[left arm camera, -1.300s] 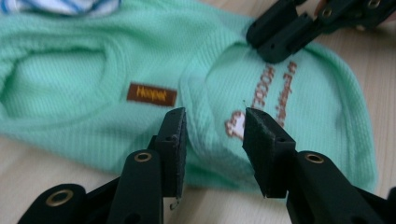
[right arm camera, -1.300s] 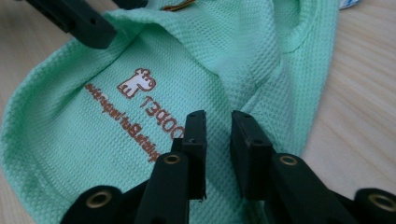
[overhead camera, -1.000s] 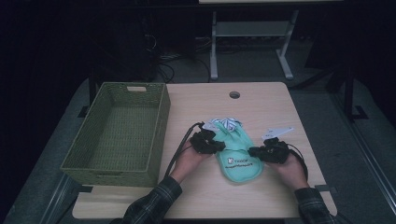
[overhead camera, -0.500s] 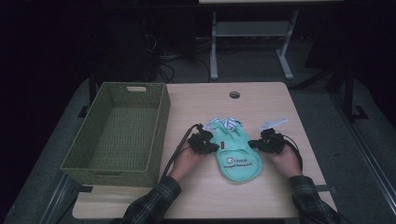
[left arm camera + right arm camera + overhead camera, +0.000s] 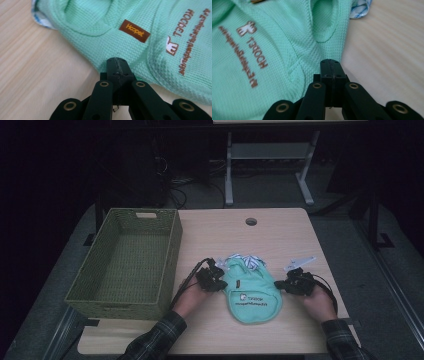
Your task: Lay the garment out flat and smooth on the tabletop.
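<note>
On the near part of the table [image 5: 280,235], both grippers [image 5: 214,281] [image 5: 295,284] have just closed, pinching the green garment's [image 5: 252,292] left and right edges, ready to lift.

Benches: one, a wooden bench [image 5: 280,235] with one round hole [image 5: 251,221] near its far edge.
Baskets: one green woven basket [image 5: 172,245] on the left of the bench.
Garments: one mint green garment [image 5: 252,292] with one brown label [image 5: 134,31].
Striped cloths: probably one, a blue and white striped cloth [image 5: 247,261] bunched at the garment's far end; too crumpled to count surely.
Grippers: two, the left gripper [image 5: 216,279] and the right gripper [image 5: 287,282].
Hands: two.
Sleeves: two plaid sleeves.
</note>
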{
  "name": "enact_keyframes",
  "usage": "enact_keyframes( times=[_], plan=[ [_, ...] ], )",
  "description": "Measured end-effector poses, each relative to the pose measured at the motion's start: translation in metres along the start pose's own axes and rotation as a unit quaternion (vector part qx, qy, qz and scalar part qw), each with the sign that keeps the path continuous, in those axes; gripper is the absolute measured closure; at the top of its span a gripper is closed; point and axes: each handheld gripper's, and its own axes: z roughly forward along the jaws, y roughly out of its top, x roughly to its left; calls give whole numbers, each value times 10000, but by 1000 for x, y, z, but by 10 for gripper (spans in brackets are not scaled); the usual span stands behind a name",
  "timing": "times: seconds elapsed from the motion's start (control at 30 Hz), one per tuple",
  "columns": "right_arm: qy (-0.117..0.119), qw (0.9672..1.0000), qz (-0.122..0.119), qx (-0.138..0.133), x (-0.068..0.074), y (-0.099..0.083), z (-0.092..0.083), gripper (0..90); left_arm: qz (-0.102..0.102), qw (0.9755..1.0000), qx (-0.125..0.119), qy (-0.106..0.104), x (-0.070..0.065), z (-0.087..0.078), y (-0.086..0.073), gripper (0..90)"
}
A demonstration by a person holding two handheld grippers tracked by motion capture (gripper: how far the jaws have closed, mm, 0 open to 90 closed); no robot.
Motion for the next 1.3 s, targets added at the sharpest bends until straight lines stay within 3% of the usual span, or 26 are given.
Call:
enact_keyframes(
  times=[0.1, 0.23, 0.3, 0.53, 0.73, 1.03, 1.13, 1.2, 1.3],
  plan=[
    [140, 9999, -56, 3, 7, -3, -3, 899, 4, 10000, -60, -34, 0, -2, -4, 897],
    [206, 9994, 11, -267, 6, 3, -4, 899, -200, 9995, -189, -172, 8, -1, -6, 887],
    [204, 9989, 34, -412, 3, 10, -5, 899, -290, 9991, -256, -189, 9, 0, -6, 876],
    [211, 9973, 161, -679, -8, 45, 18, 899, -216, 9993, -235, -189, 10, 0, -7, 877],
    [169, 9975, 284, -629, -17, 64, 39, 889, -176, 9994, -227, -170, 9, 0, -6, 879],
    [287, 9976, 346, -534, -19, 66, 54, 775, -143, 9996, -200, -113, 7, 0, -5, 893],
    [227, 9982, 295, -461, -17, 64, 58, 791, -155, 9996, -197, -112, 7, 0, -5, 894],
    [170, 9987, 248, -418, -17, 64, 58, 869, -118, 9997, -184, -101, 7, 0, -5, 895],
    [141, 9990, 169, -399, -16, 64, 57, 891, -106, 9997, -176, -96, 7, 0, -5, 896]
  ],
)
